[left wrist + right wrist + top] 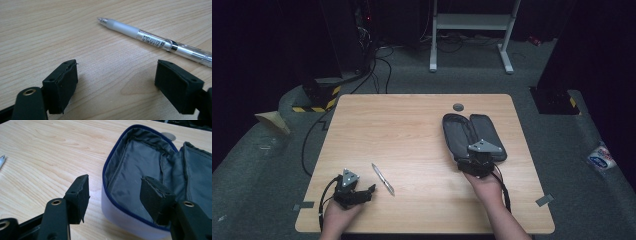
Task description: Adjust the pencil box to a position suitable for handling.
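**Both grippers open beside a pen and an unzipped case**

Centrally in the left gripper view, we see the left gripper [116, 87] with its jaws spread wide and nothing between them; its two black pads [61, 83] rest low over bare wood. Just beyond the pads, the pen [155, 41] lies flat on the table [50, 32], running from the upper middle of the frame to the right edge, its tip toward the upper middle. We see no contact between pads and pen.

Likewise, in the right gripper view the right gripper [116, 195] stands wide open and holds nothing. Its right-hand pad hangs over the grey lining of the open pencil case [135, 167]; its left-hand pad sits outside the blue-zippered rim, so the jaws straddle the case wall. We cannot tell whether either pad touches the fabric.

From the high view, the left gripper lies at lower left, the pen just to its right, and the case at right of centre, well apart from the pen.
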Tool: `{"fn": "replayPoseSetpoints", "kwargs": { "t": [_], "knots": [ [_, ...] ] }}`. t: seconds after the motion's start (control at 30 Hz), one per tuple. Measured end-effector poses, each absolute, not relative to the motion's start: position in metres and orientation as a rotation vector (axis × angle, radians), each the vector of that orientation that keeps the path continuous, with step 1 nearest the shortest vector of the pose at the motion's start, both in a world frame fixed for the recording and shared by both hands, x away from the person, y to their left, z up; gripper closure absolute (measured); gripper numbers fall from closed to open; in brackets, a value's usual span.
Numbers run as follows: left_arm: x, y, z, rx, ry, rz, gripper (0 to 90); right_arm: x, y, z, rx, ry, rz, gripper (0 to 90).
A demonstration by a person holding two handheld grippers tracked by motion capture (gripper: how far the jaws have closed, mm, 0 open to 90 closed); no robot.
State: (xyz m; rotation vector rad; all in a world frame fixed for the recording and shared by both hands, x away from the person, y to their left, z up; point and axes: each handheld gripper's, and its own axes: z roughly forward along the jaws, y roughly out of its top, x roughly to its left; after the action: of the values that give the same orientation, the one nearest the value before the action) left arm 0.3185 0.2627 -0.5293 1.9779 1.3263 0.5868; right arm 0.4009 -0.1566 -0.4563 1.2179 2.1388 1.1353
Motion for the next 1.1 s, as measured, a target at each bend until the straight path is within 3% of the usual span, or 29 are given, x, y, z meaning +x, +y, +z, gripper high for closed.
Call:
{"fn": "replayPoseSetpoints", "kwargs": {
  "t": [0.67, 1.1],
  "knots": [
    [0.318, 0.263, -0.529, 1.979, 1.323, 0.585, 18.9, 0.431, -0.124, -0.459, 1.222, 2.195, 1.099, 46.6],
    [0.318, 0.263, -0.529, 1.98, 1.323, 0.585, 19.0, 0.444, -0.114, -0.474, 1.247, 2.228, 1.036, 65.3]
  ]
}}
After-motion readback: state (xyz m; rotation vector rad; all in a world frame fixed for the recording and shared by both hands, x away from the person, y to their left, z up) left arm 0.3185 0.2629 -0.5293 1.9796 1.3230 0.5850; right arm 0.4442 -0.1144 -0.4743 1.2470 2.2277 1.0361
